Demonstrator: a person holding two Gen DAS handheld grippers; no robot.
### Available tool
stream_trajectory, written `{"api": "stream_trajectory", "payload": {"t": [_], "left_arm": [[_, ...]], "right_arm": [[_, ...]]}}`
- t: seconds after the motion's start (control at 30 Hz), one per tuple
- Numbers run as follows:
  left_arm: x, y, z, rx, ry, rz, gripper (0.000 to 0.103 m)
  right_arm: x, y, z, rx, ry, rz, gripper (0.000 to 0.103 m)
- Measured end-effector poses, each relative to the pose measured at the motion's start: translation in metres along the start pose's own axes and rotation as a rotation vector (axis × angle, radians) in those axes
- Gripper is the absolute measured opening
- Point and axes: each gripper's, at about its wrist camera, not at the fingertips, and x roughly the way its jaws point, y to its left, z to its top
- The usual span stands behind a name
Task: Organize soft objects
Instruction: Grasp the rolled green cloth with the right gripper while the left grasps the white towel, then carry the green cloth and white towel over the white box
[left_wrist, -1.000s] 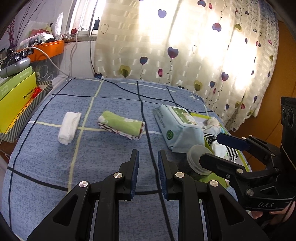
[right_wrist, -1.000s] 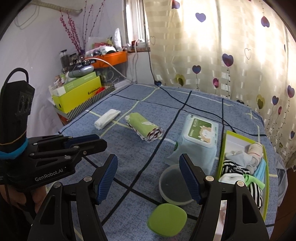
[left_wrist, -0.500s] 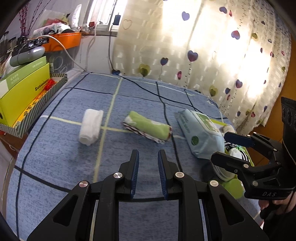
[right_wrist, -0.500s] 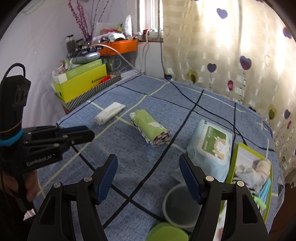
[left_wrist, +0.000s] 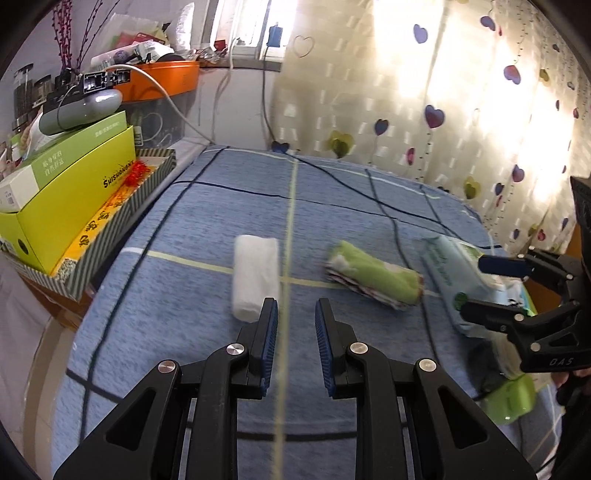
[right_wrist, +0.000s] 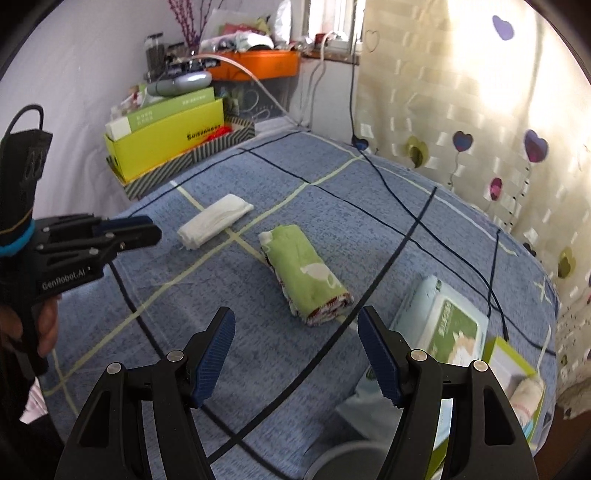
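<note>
blue checked cloth (left_wrist: 207, 295): covers the work surface; every soft item lies loose on it, spaced apart, probably so each can be taken singly.
white roll (left_wrist: 255, 277): small folded white towel, soft and plain, lying flat just ahead of the left fingertips, a little to their left; untouched.
green roll (right_wrist: 306, 273): green cloth with a pale print, rolled, patterned layers showing at the open end; lies mid-cloth, just ahead of the right jaws, nothing touching it.
wipes pack (right_wrist: 443, 321): pale soft pack, green label up, right of the green roll, near the green-rimmed tray (right_wrist: 513, 362).
tray contents: small garments bunched inside, likely the sorting place; details too blurred to tell.
left gripper (left_wrist: 295, 325): fingers parted by a narrow gap, nothing between them, angled down at the cloth.
right gripper (right_wrist: 295, 354): fingers spread wide, empty, lined up roughly on the green roll; judged an approach for a pick.
</note>
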Motion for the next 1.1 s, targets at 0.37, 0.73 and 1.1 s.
{"api": "stream_trajectory", "payload": {"t": [0.37,0.73,1.1], "left_arm": [[0.052,0.032,0.013,-0.033,0.091,0.009,0.045],[0.095,0.025,0.014,-0.007,0.177,0.006,0.045],[0.094,0.008,0.016,0.07,0.158,0.079,0.023]], "right_arm": [[0.065,-0.008,0.031,-0.076,0.138,0.03,0.069],[0.119,-0.011,0.042,-0.093,0.272,0.064,0.056],[0.116,-0.016,0.042,-0.059,0.243,0.051,0.03]]}}
